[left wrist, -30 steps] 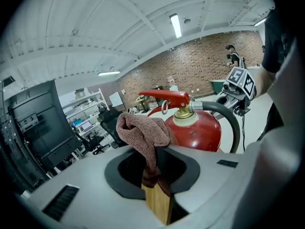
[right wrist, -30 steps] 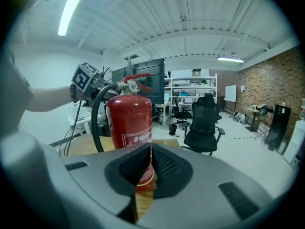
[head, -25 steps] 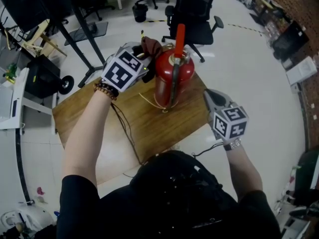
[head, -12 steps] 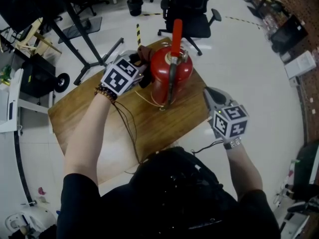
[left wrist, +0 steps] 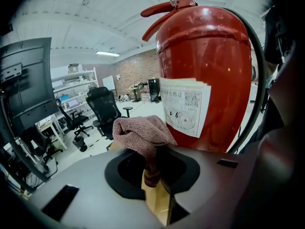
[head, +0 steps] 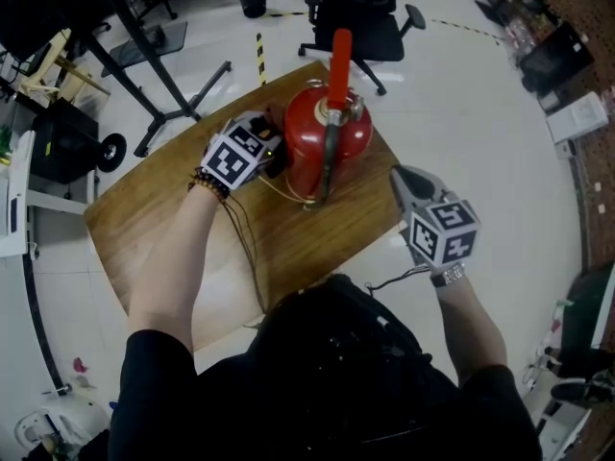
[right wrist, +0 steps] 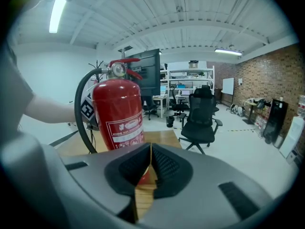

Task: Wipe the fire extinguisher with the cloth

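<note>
The red metal fire extinguisher [head: 327, 144] stands upright on the bare wooden counter [head: 173, 230]. The left hand-held gripper [left wrist: 153, 166] clamps a brownish-pink terry cloth [left wrist: 142, 132] just beside its body. The right hand-held gripper [right wrist: 148, 162] hangs closed and empty. Around them are a pale glossy floor [head: 466, 94], a black office chair [head: 360, 8] and a brick wall [right wrist: 267, 75].

**Around the workshop**

A wooden table [head: 317, 243] is standing on the pale floor [head: 461, 113]. A black office chair [head: 360, 12] is sitting just beyond its far corner. A black stand's legs [head: 168, 89] are spreading leftward, near a wheeled cart [head: 67, 142].
</note>
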Available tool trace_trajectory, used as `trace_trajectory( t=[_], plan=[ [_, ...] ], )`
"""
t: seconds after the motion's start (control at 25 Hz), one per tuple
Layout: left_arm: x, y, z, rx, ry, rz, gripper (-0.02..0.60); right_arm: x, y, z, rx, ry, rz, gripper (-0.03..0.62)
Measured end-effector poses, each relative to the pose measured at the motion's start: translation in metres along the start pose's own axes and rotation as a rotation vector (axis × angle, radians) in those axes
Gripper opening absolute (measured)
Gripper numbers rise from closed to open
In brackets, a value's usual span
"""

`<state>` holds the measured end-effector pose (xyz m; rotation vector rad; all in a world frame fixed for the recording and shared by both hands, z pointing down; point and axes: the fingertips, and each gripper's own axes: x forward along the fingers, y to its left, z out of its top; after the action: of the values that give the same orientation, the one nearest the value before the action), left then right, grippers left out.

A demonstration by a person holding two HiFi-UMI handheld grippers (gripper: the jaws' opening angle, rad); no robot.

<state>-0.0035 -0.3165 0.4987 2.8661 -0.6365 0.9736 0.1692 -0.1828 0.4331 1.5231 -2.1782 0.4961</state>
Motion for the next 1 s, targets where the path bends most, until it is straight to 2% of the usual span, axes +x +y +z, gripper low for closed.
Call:
trace_trajectory(
  t=[0.2,1.0],
  plan=[
    [0.016,-0.003,-0.017,-0.003,0.038,-0.017,0.054,0.004,-0.003,-0.001,0.002,0.016,0.004,0.035],
    [0.062,-0.013,-0.088,-0.102,0.149,-0.039,0.054,0.027,-0.012,0.000,-0.018,0.059,0.045,0.035]
  ],
)
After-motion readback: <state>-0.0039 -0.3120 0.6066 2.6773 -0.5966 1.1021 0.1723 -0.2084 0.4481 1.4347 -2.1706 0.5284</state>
